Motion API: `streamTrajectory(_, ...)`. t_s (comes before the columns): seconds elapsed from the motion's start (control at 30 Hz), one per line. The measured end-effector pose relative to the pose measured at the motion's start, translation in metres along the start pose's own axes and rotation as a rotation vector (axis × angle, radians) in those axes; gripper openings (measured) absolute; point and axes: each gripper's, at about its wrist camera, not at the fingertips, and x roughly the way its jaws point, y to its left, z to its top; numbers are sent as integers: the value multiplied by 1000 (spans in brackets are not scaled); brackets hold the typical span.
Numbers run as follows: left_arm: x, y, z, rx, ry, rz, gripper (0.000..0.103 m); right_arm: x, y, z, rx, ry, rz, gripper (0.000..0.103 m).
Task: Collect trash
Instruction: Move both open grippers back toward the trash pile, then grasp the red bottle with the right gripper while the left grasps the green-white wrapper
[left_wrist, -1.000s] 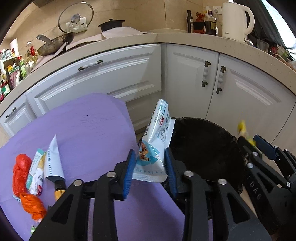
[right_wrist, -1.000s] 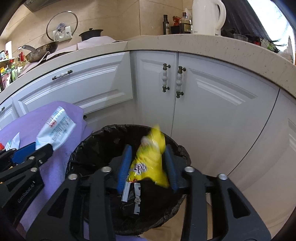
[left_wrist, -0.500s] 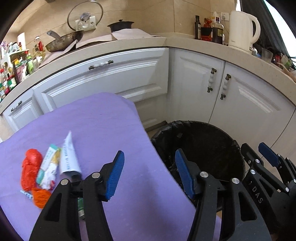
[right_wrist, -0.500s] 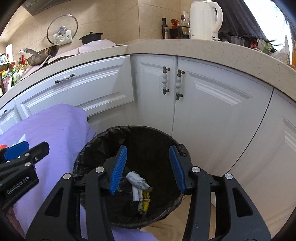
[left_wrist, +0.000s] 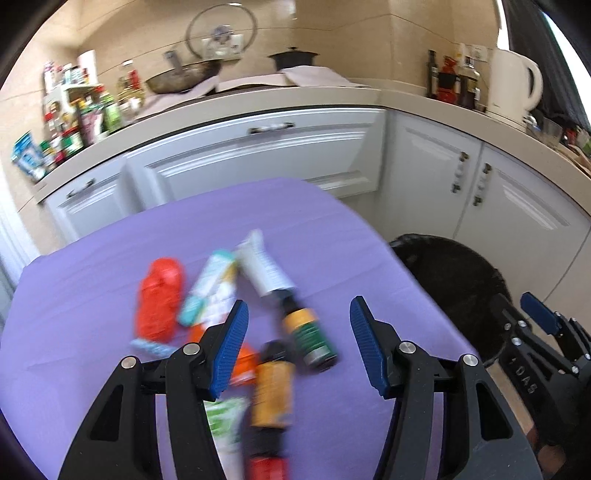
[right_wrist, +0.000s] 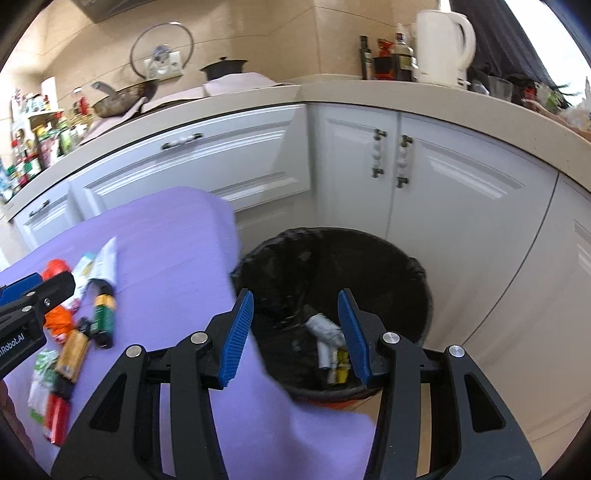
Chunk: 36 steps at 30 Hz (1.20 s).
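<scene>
Several pieces of trash lie on the purple table (left_wrist: 110, 295): a red crumpled wrapper (left_wrist: 159, 295), a white-teal packet (left_wrist: 210, 288), a white tube (left_wrist: 264, 267), a green-orange bottle (left_wrist: 308, 332) and a yellow bottle (left_wrist: 271, 395). My left gripper (left_wrist: 297, 345) is open and empty above them. My right gripper (right_wrist: 295, 332) is open and empty over the near rim of the black bin (right_wrist: 369, 266), which also shows in the left wrist view (left_wrist: 454, 280). Wrappers (right_wrist: 328, 343) lie inside the bin. The trash pile also shows in the right wrist view (right_wrist: 74, 332).
White cabinets (right_wrist: 443, 192) stand behind the bin and the table. The counter above holds a kettle (right_wrist: 443, 40), bottles, a pan (left_wrist: 184, 75) and a spice rack (left_wrist: 70, 114). The bin stands on the floor at the table's right edge.
Both grippers let go of their wrappers into the bin and opened. My left gripper swung left from the bin to above the trash on the table. My right gripper shifted left slightly.
</scene>
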Motion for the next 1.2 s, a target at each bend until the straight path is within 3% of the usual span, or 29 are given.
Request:
streamTrajectory(0.43,-17,103,-51,-122,51,143,57,-32,83,-33,-108,19,113,46)
streamTrajectory(0.7,-34,148,-77,-183,56,204,57,-49,126,-52,-180,23,166,46)
streamTrajectory(1.2,-49,209,-110,-281,62,275,57,-57,173,-79,-280,59,189,46)
